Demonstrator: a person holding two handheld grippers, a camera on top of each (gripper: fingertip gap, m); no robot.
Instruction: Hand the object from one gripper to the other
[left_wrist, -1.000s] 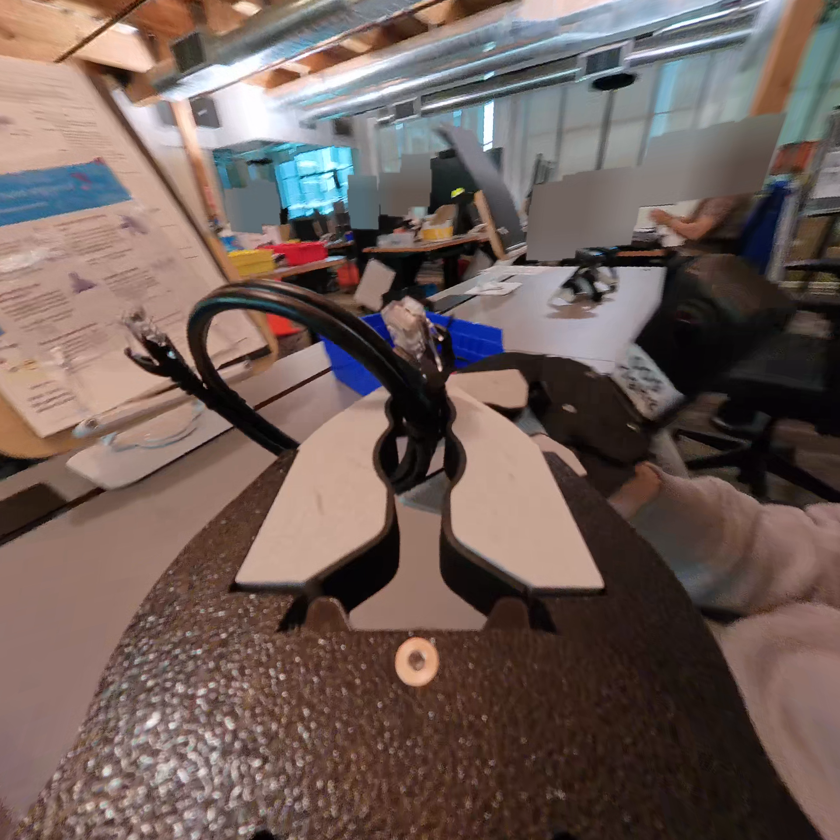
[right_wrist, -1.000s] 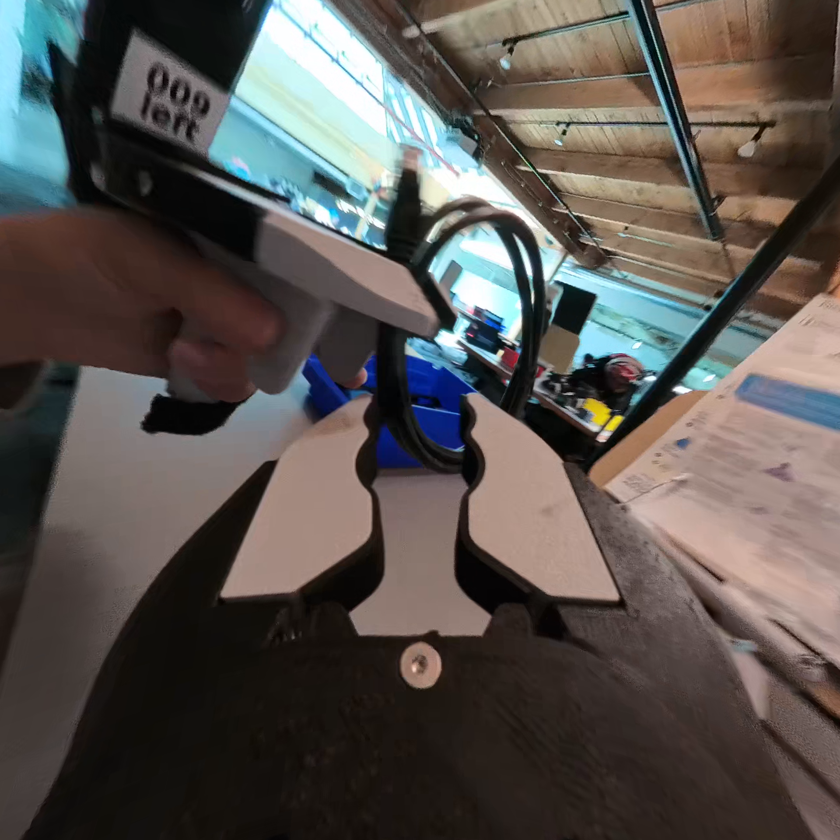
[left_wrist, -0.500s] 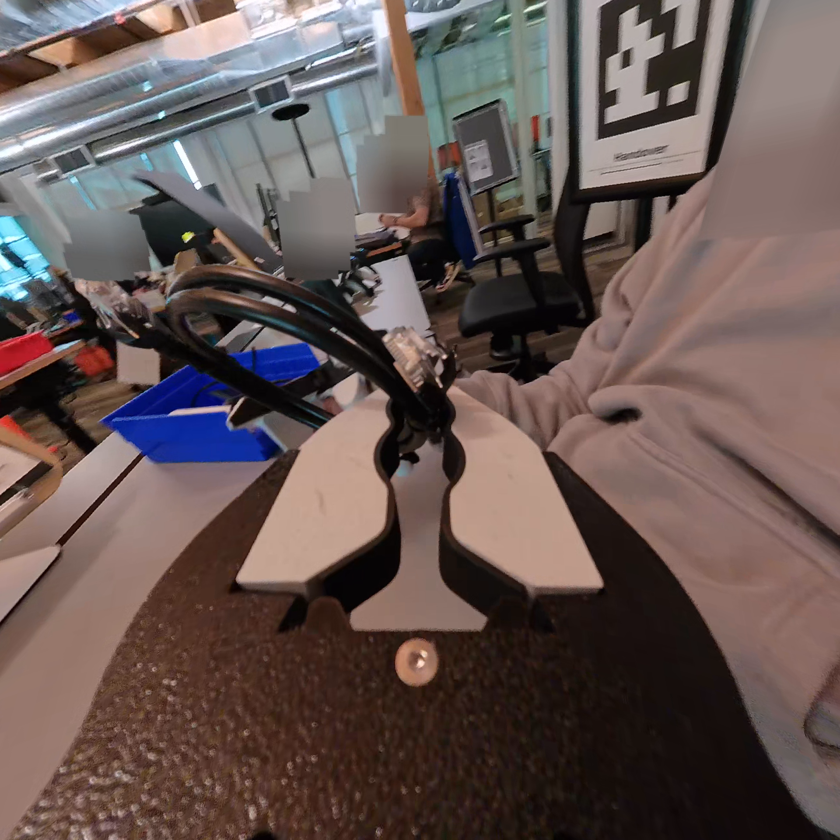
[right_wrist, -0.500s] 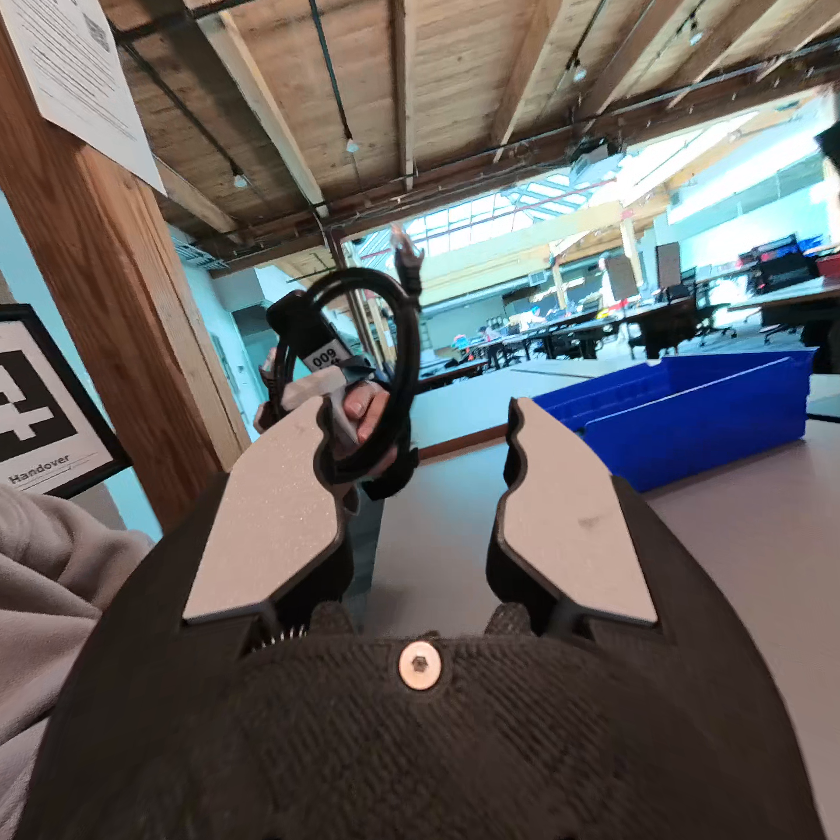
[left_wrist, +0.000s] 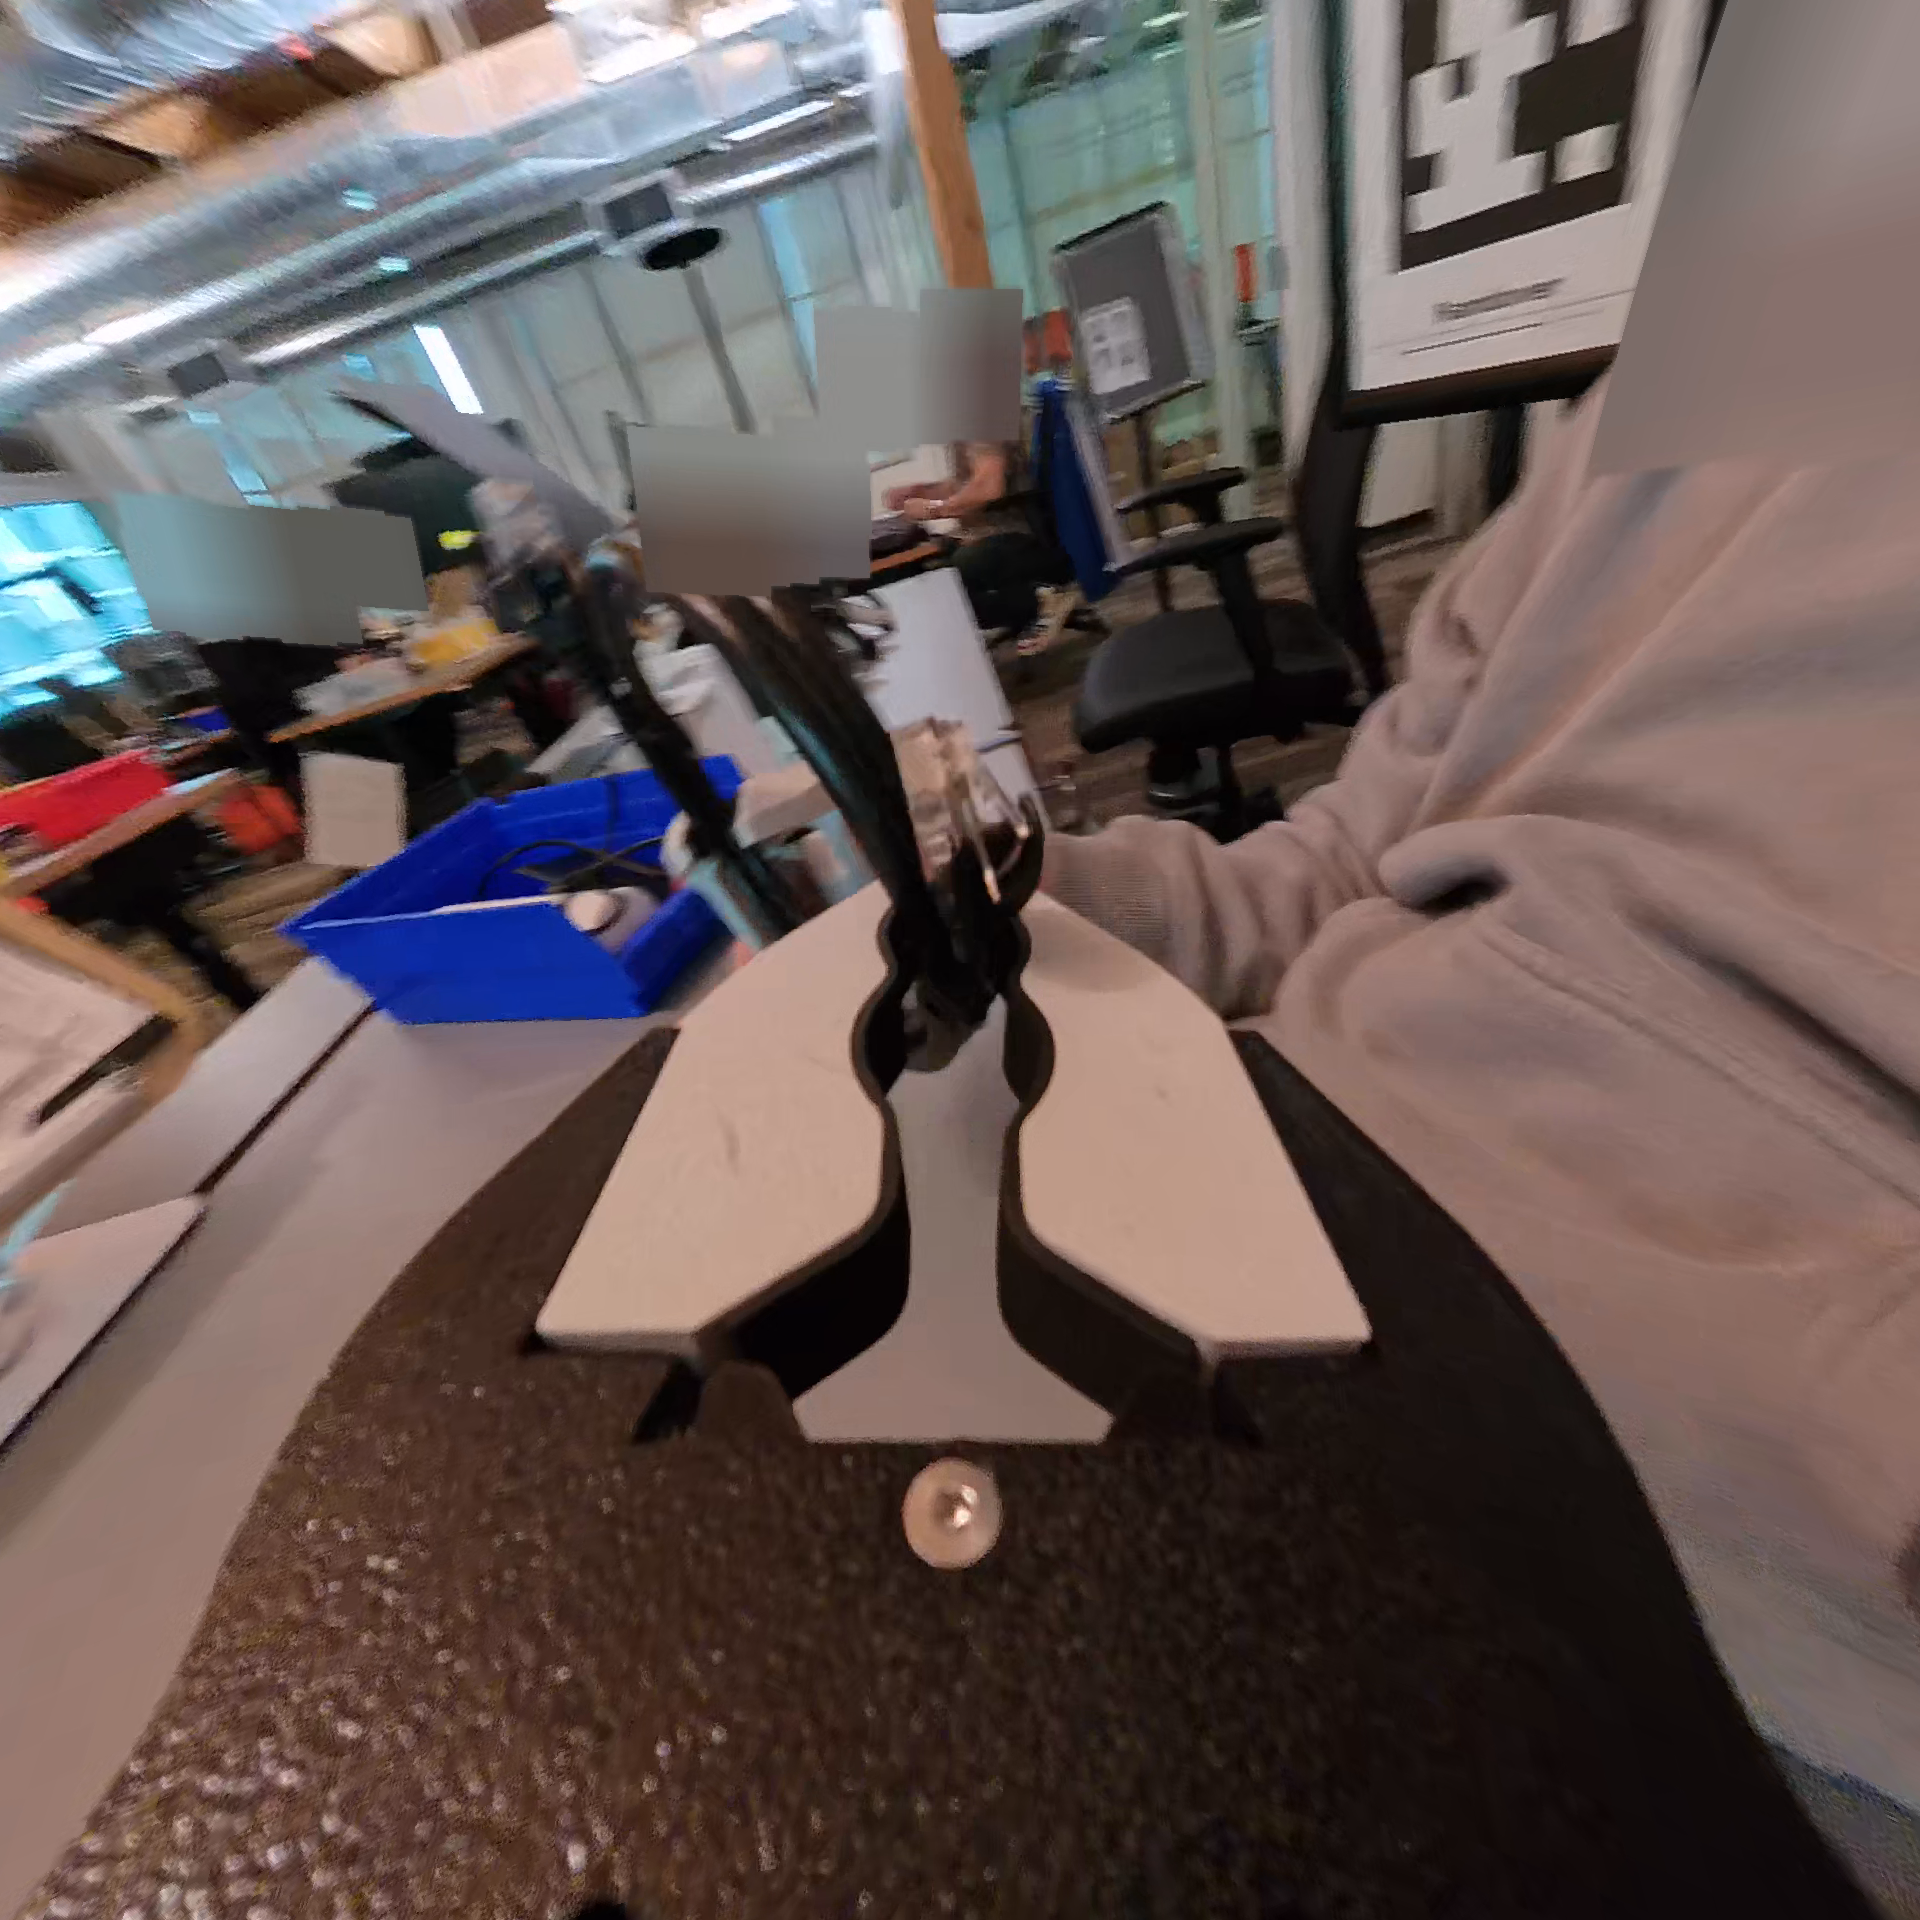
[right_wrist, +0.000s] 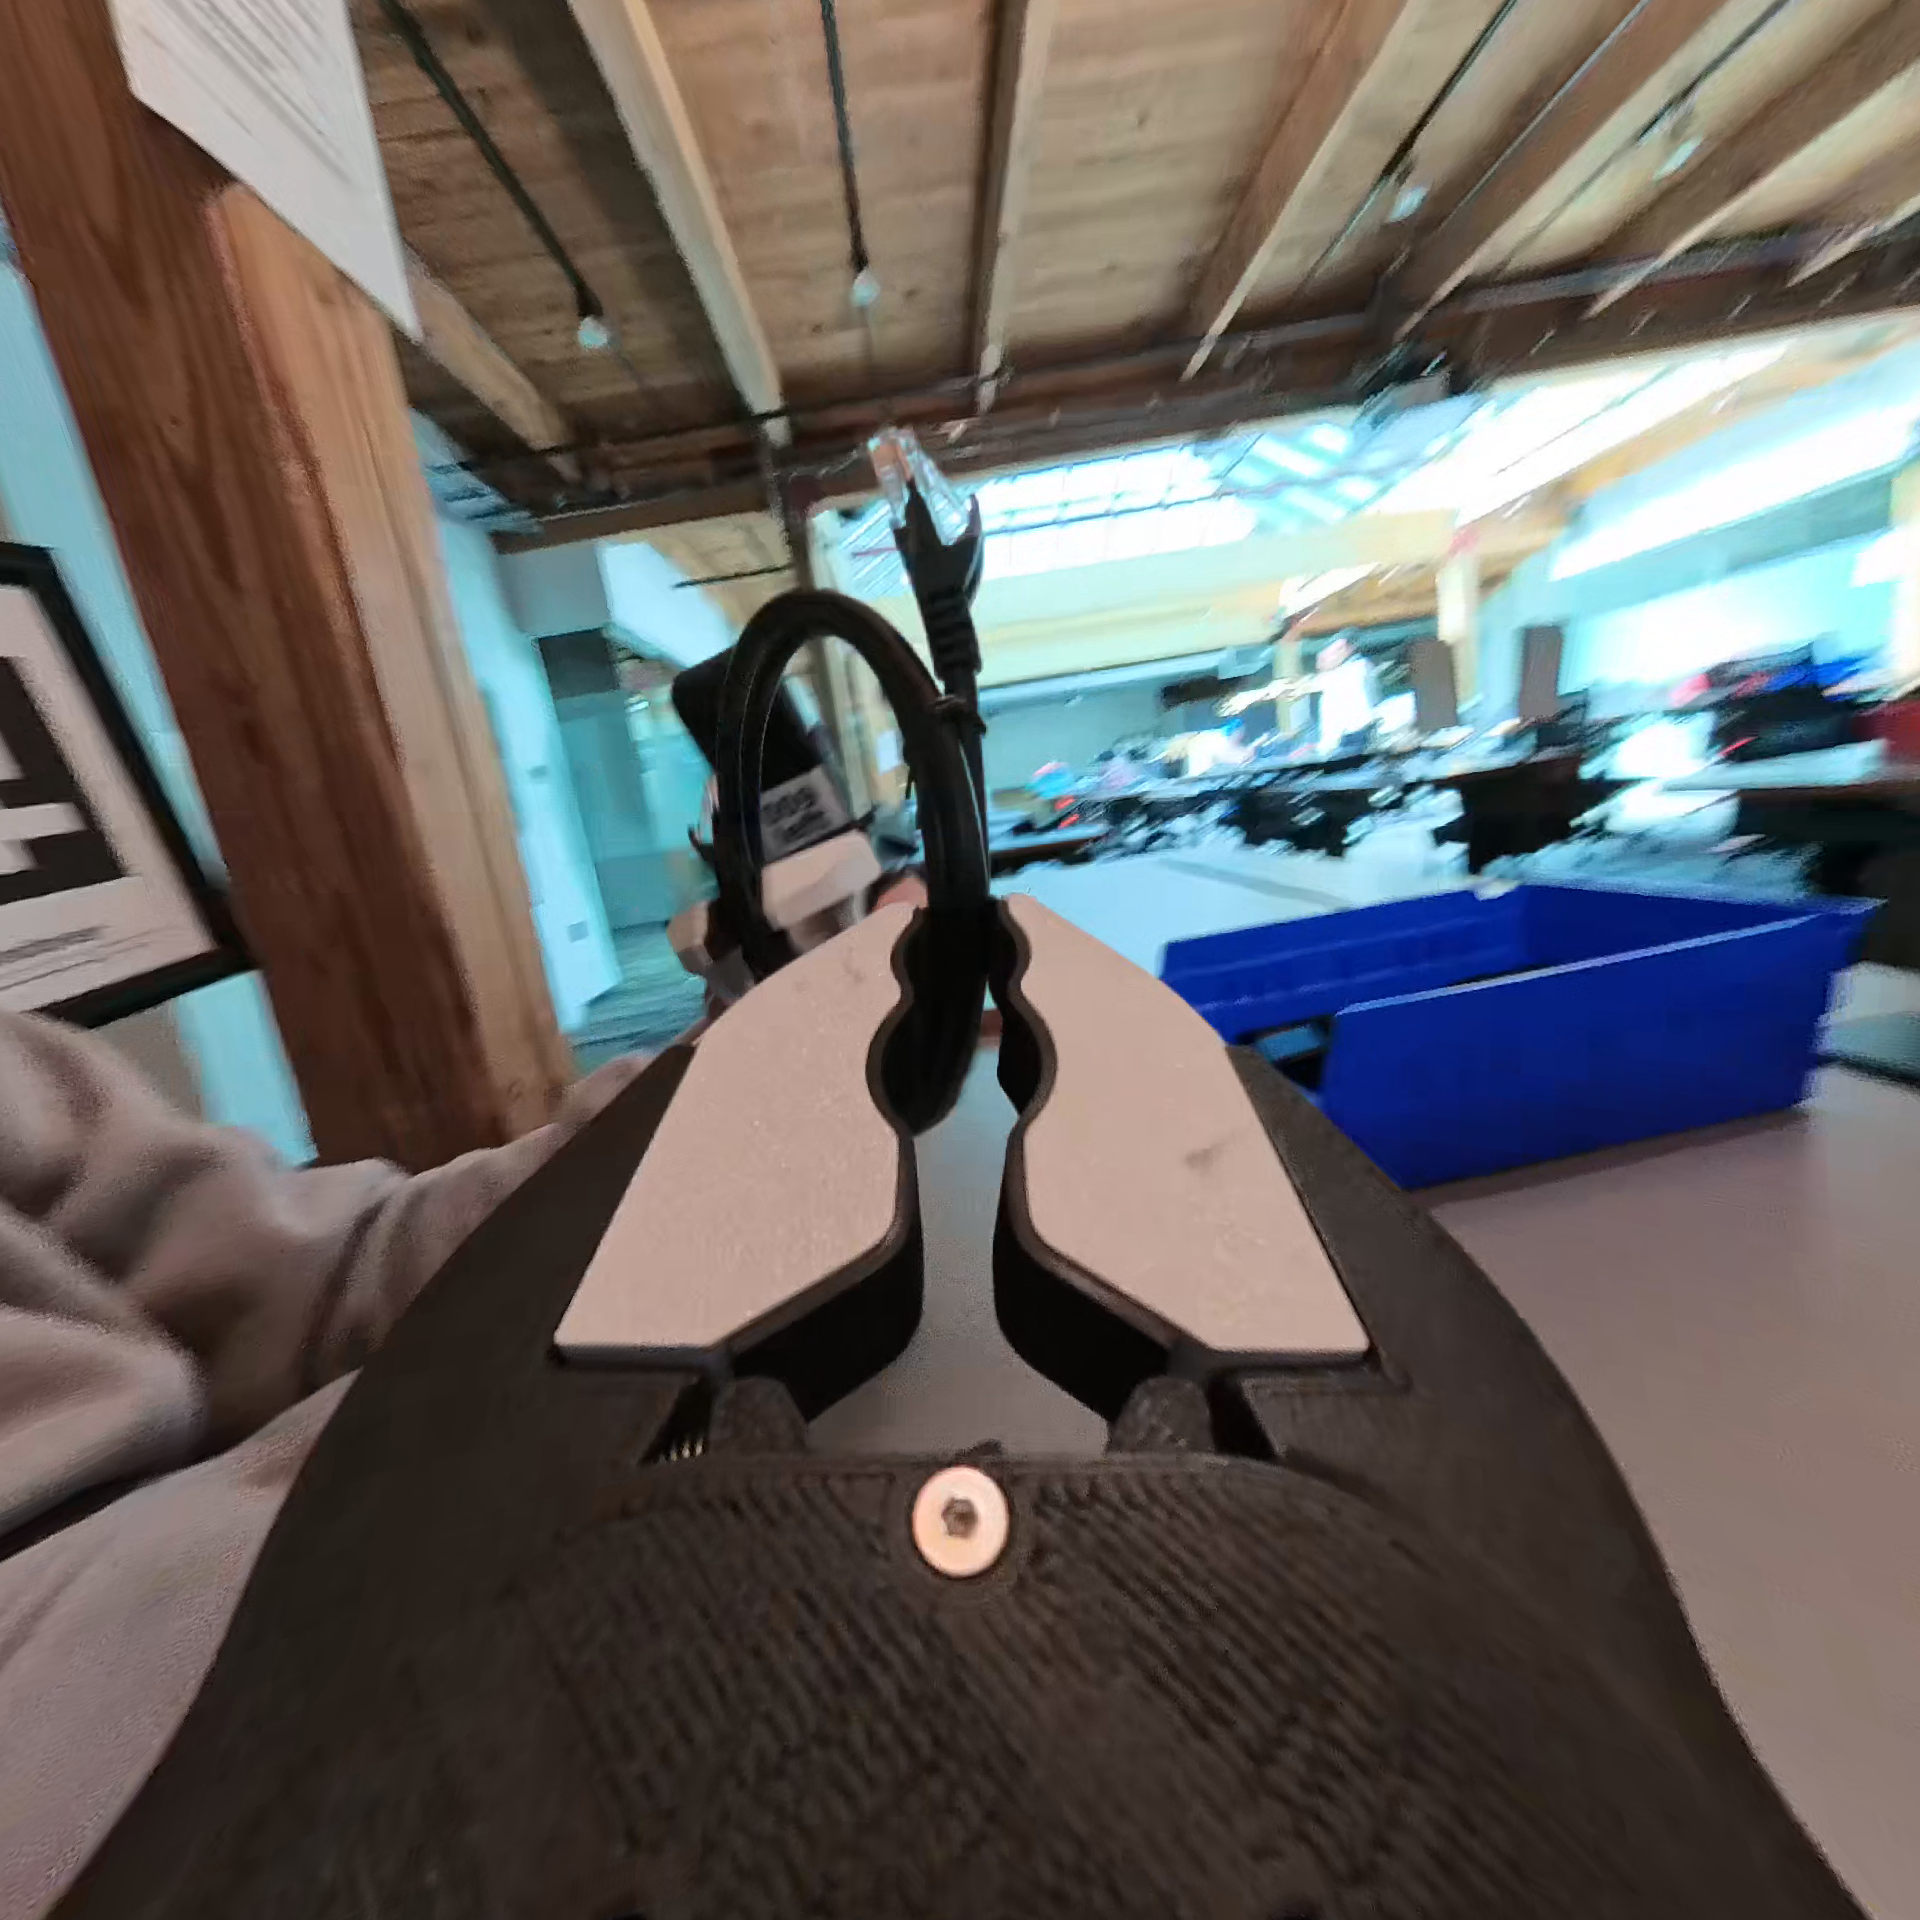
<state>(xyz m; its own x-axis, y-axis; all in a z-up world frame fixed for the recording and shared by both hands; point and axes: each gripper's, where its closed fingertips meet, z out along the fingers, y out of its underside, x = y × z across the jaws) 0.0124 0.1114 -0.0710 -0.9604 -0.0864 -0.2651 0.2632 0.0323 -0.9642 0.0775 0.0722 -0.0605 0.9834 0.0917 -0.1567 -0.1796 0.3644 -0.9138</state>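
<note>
A coiled black network cable (left_wrist: 831, 727) with a clear plug (left_wrist: 951, 800) is held in the air above the grey table (left_wrist: 260, 1143). My left gripper (left_wrist: 951, 925) is shut on the bundled strands just below that plug. In the right wrist view the cable (right_wrist: 831, 634) stands as an upright loop, with a second clear plug (right_wrist: 904, 468) pointing up. My right gripper (right_wrist: 961, 914) is shut on the loop's right side. The left gripper (right_wrist: 821, 862), held by a hand, shows just behind the loop. Both grippers hold the cable at once.
An open blue bin (left_wrist: 499, 935) with wires in it sits on the table; it also shows in the right wrist view (right_wrist: 1558, 997). The person's grey sleeve (left_wrist: 1558, 935) fills the right side. A wooden post (right_wrist: 260, 623) and a framed sign (left_wrist: 1507, 187) stand close by. About 8 cm separates my left fingertips from my right.
My right gripper was open around the loop half a second ago and has closed on it. My left gripper has kept its hold. Both views swung away from the poster board a second ago.
</note>
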